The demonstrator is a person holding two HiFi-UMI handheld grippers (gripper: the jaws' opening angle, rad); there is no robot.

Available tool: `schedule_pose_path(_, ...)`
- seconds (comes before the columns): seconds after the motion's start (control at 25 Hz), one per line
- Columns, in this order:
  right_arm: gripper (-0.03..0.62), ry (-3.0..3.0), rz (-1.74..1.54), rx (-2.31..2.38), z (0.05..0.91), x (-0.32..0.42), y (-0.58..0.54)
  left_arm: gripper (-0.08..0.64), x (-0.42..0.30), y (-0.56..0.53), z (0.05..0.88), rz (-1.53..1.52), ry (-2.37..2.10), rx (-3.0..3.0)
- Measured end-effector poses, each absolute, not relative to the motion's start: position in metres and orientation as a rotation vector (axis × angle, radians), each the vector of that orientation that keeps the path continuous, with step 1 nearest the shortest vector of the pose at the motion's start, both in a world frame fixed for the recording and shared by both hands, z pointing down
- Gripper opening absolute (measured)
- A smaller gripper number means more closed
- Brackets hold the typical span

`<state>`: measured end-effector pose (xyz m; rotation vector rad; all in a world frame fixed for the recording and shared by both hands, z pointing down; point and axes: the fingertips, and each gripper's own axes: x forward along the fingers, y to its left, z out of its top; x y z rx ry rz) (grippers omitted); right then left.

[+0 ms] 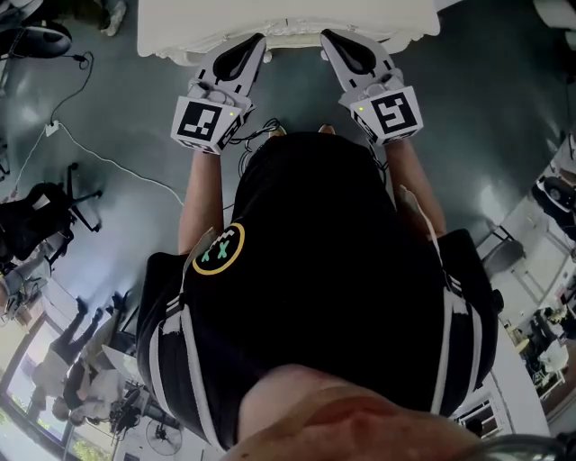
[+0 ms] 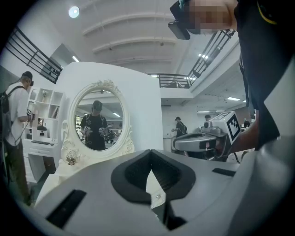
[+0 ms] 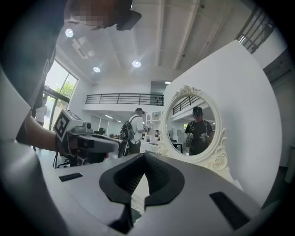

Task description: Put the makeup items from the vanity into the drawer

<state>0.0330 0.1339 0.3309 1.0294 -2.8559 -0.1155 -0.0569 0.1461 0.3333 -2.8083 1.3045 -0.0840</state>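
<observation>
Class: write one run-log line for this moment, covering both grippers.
left gripper: shut, empty | right gripper: shut, empty | facing: vanity mirror | makeup items: not in view

White vanity desk (image 1: 288, 22): upright, directly ahead. Oval mirror (image 2: 99, 120) in ornate carved white frame stands on it, backed by plain white panel (image 2: 138, 101).

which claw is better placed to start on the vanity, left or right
Neither clearly: the left claw and right claw both hang shut and empty, level at the vanity's front edge, angled inward. No makeup or drawer shows, so it's a toss-up.
</observation>
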Motion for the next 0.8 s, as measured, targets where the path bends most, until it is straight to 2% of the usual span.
schedule_pose_path(0.32,0.035,-2.866,-0.058,1.043,0.3322,0.0337,0.1353,0.018,-0.0569,0.1499,0.3309,-0.083,1.3,-2.806)
schedule_pose_path(0.44,0.108,-2.873,-0.034,1.03,0.3328,0.0321,0.1369,0.018,-0.0576,0.1515,0.3314,-0.086,1.303,-2.806)
schedule_pose_path(0.64,0.193,-2.873,-0.032,1.026,0.336,0.0318,0.1391,0.018,-0.0572,0.1536,0.3356,-0.093,1.309,-2.806)
schedule_pose_path(0.8,0.308,-2.875,-0.019,1.015,0.3354,0.0317,0.14,0.018,-0.0564,0.155,0.3345,-0.084,1.309,-2.813)
